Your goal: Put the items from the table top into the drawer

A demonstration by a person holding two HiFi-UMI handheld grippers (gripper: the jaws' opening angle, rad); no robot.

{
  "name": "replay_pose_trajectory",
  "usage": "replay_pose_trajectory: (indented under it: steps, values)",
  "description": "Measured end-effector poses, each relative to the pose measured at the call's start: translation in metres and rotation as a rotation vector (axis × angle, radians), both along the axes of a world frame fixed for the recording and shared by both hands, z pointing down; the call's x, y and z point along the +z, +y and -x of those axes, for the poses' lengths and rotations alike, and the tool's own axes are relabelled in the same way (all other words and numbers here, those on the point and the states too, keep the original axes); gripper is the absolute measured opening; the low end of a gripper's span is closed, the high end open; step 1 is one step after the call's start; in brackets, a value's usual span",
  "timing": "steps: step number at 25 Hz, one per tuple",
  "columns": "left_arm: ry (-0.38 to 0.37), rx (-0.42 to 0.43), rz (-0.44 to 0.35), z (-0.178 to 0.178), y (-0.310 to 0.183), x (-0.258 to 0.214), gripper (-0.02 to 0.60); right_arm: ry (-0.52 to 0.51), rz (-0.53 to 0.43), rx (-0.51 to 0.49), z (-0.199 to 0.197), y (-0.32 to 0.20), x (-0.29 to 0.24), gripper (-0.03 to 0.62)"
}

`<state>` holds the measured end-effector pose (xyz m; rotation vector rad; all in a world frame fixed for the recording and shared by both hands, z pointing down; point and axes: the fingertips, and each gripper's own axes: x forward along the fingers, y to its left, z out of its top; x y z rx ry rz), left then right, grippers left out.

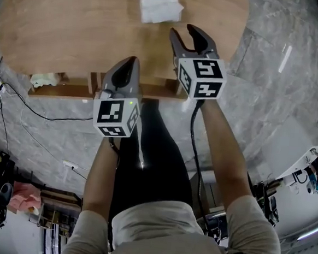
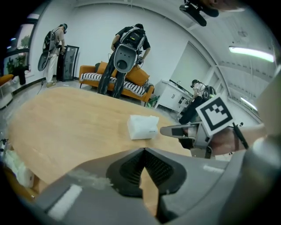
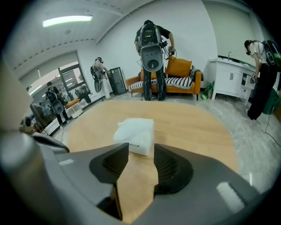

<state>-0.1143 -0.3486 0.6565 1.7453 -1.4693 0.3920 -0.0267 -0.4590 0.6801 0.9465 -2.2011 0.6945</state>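
Observation:
A white soft pack (image 1: pixel 160 7) lies on the round wooden table (image 1: pixel 74 24), towards its far side. My right gripper (image 1: pixel 183 31) hovers over the table's near edge, just short of the pack, open and with nothing between its jaws. In the right gripper view the pack (image 3: pixel 135 135) sits right beyond the parted jaws of the right gripper (image 3: pixel 141 147), apart from them. My left gripper (image 1: pixel 132 60) is shut and empty at the table's near edge, left of the right one. In the left gripper view the pack (image 2: pixel 143 126) lies ahead of the left gripper (image 2: pixel 144 150).
Under the table's near edge an open wooden drawer (image 1: pixel 68 91) sticks out, with a small pale item (image 1: pixel 46 79) at its left end. Cables run over the grey floor (image 1: pixel 44 120) at the left. Several people stand near an orange sofa (image 3: pixel 182 72) far behind the table.

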Motion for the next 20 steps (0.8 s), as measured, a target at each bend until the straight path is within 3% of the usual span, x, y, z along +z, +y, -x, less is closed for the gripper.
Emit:
replay_pose_trajectory:
  steps: [6, 9, 10, 20]
  values:
    - [0.015, -0.038, 0.04, 0.019, 0.024, 0.008, 0.02, 0.042, 0.035, -0.021, 0.009, -0.018, 0.036, 0.178]
    - [0.016, -0.045, 0.049, 0.024, 0.036, 0.008, 0.02, 0.086, -0.06, -0.091, 0.016, -0.023, 0.033, 0.051]
    - [0.017, -0.048, 0.053, 0.026, 0.04, 0.008, 0.02, 0.097, -0.095, -0.112, 0.018, -0.024, 0.028, 0.038]
    - [0.015, -0.056, 0.032, 0.041, 0.06, 0.005, 0.02, 0.081, -0.21, -0.171, 0.042, 0.006, -0.003, 0.021]
